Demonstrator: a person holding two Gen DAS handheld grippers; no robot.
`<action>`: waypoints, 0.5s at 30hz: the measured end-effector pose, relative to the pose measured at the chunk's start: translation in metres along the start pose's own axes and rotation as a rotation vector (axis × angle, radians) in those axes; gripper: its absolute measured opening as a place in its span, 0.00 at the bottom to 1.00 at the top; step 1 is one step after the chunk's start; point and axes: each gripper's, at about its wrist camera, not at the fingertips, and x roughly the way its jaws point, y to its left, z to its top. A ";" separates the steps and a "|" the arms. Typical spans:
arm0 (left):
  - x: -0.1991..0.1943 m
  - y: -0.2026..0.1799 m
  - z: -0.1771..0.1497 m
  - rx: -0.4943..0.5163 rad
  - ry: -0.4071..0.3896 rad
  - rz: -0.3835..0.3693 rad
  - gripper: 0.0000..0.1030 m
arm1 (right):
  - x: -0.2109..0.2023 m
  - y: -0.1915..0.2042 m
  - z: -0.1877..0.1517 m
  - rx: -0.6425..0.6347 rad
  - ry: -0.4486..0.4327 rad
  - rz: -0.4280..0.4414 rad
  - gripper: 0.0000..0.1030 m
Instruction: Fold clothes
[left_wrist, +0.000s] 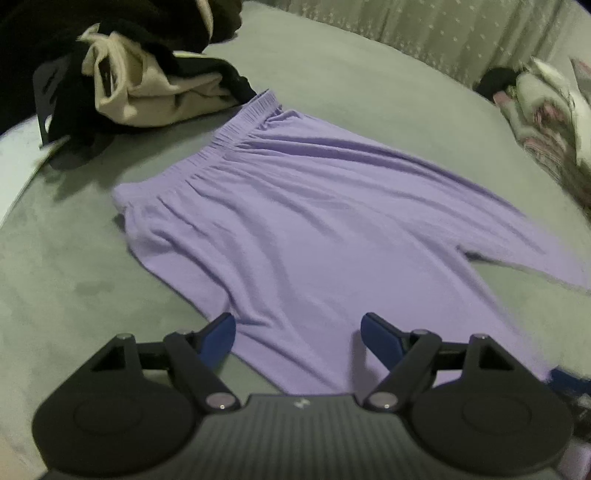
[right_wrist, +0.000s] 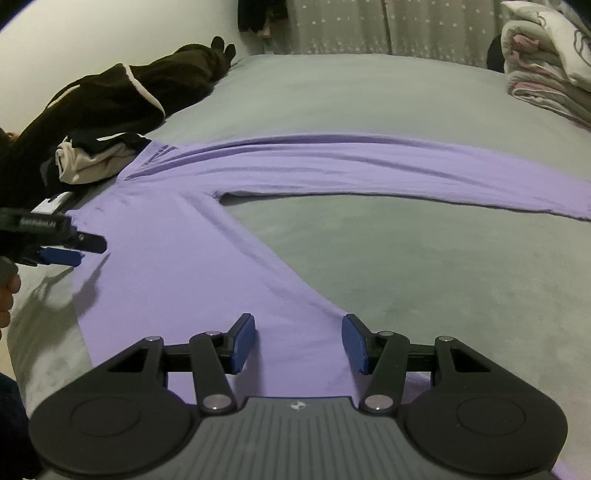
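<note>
— Where are the trousers?

— The purple trousers (right_wrist: 177, 258) lie spread flat on the grey bed (right_wrist: 424, 266). The two legs fork apart: one runs toward the right wrist camera, the other stretches across to the right side of the bed. The gathered waistband (left_wrist: 221, 136) sits at the far left, just beside a heap of other clothes.

— What is in that heap?

— A cream garment (left_wrist: 147, 92) tangled with black clothes (left_wrist: 74, 110). In the right wrist view a dark brown garment (right_wrist: 122, 96) lies behind them along the wall side of the bed.

— And the left gripper?

— The left gripper (left_wrist: 298, 334) has its blue fingers (left_wrist: 380, 336) spread wide with nothing between them. It hangs over the near edge of the trousers, with purple cloth showing in the gap. In the right wrist view it comes in from the left edge, level with the hip of the trousers; whether it touches the cloth I cannot tell.

— The right one?

— The right gripper (right_wrist: 299, 341) is also released, its fingers (right_wrist: 243, 343) apart over the lower part of the near leg, gripping nothing.

— Anything else on the bed?

— Folded bedding (right_wrist: 546, 70) with pink and white patterns is stacked in the far right corner, well apart from the trousers. A curtain (right_wrist: 351, 26) with small stars hangs behind the bed.
</note>
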 end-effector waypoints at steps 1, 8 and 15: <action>0.000 0.000 -0.001 0.013 -0.002 0.005 0.76 | 0.000 -0.002 0.000 0.000 0.003 -0.006 0.52; -0.004 0.003 0.000 0.014 0.007 -0.009 0.77 | -0.005 -0.013 0.003 0.046 -0.002 -0.028 0.52; -0.003 0.015 0.012 -0.068 0.005 -0.053 0.78 | -0.022 -0.041 0.007 0.224 -0.068 0.004 0.56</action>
